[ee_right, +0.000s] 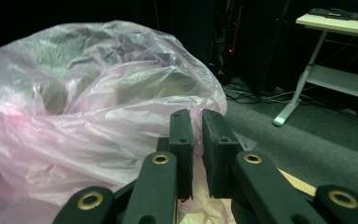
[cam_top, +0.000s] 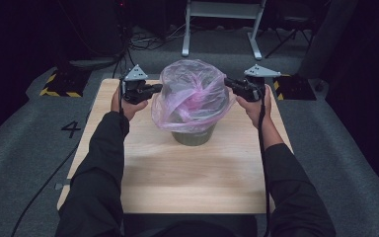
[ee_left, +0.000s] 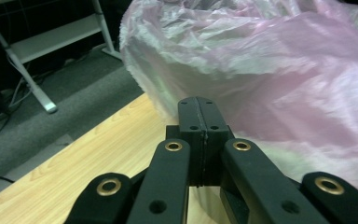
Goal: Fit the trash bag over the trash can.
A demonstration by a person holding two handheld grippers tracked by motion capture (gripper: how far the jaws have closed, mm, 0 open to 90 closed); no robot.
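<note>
A dull green bin stands at the far middle of the wooden table, with a thin pink plastic bag ballooning over its top. My left gripper points at the bag's left side. In the left gripper view its jaws are pressed flat together against the bag, and I see no film between them. My right gripper is at the bag's right side. Its jaws stand a narrow slit apart with crumpled bag film caught between them.
The table has bare wood in front of the bin, and its edges drop to grey carpet. A white desk frame stands behind, with cables on the floor. Yellow-and-black striped blocks sit at both far corners. A cable trails from each gripper.
</note>
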